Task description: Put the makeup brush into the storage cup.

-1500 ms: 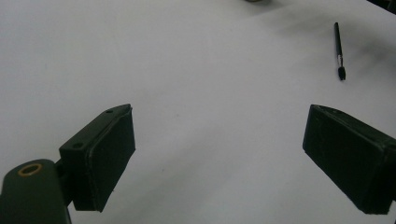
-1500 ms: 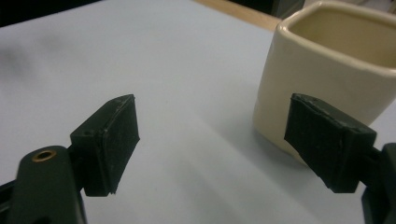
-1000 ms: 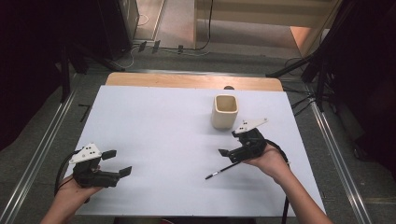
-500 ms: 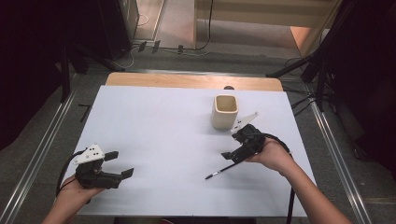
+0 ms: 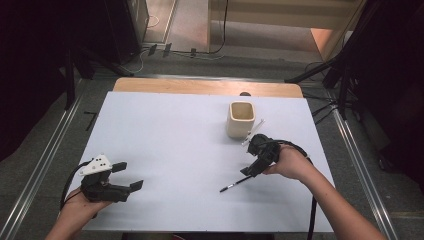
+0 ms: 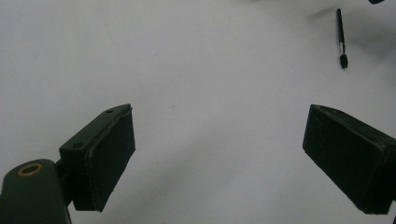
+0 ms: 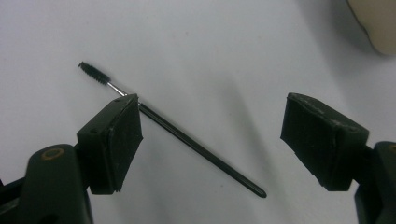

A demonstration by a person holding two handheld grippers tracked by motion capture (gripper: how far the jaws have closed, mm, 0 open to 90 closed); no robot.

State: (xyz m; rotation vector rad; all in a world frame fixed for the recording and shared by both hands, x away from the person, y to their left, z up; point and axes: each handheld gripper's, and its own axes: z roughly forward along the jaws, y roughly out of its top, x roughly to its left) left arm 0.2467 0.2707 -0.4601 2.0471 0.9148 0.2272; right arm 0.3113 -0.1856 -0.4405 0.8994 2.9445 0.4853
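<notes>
A thin black wand with a small bristle tip (image 5: 235, 184) lies flat on the white table (image 5: 170, 140), right of centre. My right gripper (image 5: 251, 167) hangs over its upper end. In the right gripper view the wand (image 7: 201, 151) runs slantwise between the jaws of the right gripper (image 7: 212, 112), which stand apart from it and have just been closing. The left-hand pad (image 7: 119, 140) hides a short stretch of the shaft. My left gripper (image 5: 127, 176) rests open at the near left with nothing in it. The left gripper view has the left gripper (image 6: 217, 135) and the wand (image 6: 341, 37) far off.
A cream square cup (image 5: 241, 119) stands upright just beyond the right gripper, its corner visible as the cup (image 7: 373, 23) in the right gripper view. A wooden strip (image 5: 205, 87) borders the far table edge. Metal rails run along both sides.
The right gripper has tipped over toward the wand, its top plate now seen edge-on, and its jaws are slightly narrower. The left gripper and the wand have not moved.
</notes>
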